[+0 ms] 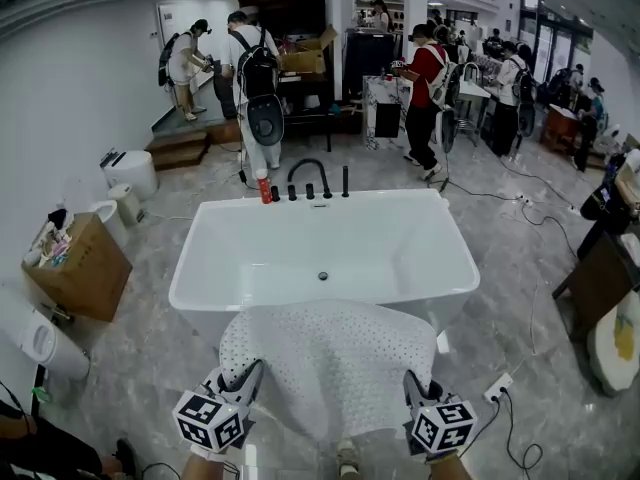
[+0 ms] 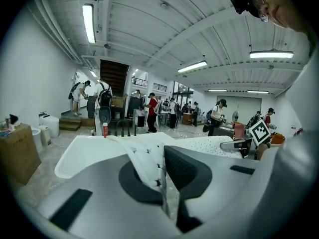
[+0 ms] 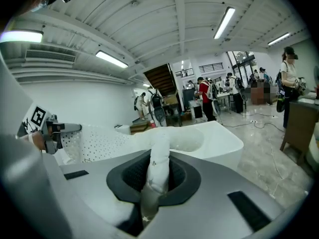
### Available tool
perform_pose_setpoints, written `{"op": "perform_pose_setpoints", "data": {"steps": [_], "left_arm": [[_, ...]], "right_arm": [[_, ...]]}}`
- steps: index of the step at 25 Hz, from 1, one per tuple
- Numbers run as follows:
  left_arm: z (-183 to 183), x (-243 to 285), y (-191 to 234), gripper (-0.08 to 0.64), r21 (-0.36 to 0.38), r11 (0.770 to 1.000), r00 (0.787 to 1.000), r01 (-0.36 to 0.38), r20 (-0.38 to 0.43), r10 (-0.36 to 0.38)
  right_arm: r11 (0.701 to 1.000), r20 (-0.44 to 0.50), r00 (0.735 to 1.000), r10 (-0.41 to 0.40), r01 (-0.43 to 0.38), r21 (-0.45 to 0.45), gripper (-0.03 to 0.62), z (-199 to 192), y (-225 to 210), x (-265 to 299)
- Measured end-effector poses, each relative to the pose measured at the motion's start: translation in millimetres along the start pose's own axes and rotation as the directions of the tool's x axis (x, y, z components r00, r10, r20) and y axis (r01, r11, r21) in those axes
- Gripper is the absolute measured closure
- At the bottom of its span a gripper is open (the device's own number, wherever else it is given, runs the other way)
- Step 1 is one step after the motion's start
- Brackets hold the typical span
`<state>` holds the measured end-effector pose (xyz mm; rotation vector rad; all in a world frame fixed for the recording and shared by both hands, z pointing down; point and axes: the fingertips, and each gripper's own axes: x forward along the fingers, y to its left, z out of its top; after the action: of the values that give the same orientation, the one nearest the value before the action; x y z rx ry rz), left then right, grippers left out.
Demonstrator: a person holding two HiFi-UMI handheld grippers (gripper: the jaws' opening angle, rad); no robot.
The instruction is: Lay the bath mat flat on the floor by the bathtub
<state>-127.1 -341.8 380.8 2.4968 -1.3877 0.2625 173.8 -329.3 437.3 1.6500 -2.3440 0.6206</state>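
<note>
Holding the bath mat (image 1: pixel 325 363) by its two near corners, spread out ahead of the jaws toward the bathtub (image 1: pixel 190 278). Gripping the left corner with the left gripper (image 1: pixel 243 380), jaws pressed together on a bunched white fold that shows plainly in the left gripper view. Gripping the right corner with the right gripper (image 1: pixel 412 388), jaws likewise clamped on a rolled-up edge of the sheet, as seen in the right gripper view.

Reading the key relation from the head view:
- Running its near edge left to right between the two grippers, parallel to the tub's near side.
- Stretching away from both jaws, with the far, rounded edge up at the tub's near rim; touching that rim or only hanging in front of it, cannot tell.
- Hanging clear of the grey marble floor (image 1: pixel 130 358), not yet laid down.
- Sharing the load evenly, neither hand nearer the tub than the other.

Pointing both grippers forward and a little downward, well apart, about level with each other, marker cubes turned up to the head camera.

Judging the coming move: lowering both corners together and probably drawing back a touch, so as to drop the far edge onto the floor strip beside the tub, not onto the rim.
</note>
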Motion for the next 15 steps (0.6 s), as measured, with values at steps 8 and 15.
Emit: {"op": "perform_pose_setpoints", "data": {"steps": [8, 15], "left_arm": [[-30, 31, -10, 0.534, 0.039, 0.999, 0.997, -0.012, -0.081, 0.015], [-67, 68, -5, 0.534, 0.095, 0.995, 0.984, -0.04, -0.171, 0.056]], "right_arm": [[0.996, -0.092, 0.994, -0.064, 0.069, 0.051, 0.552, -38, -39, 27], [0.994, -0.122, 0.991, -0.053, 0.064, 0.087, 0.552, -66, -65, 58]]}}
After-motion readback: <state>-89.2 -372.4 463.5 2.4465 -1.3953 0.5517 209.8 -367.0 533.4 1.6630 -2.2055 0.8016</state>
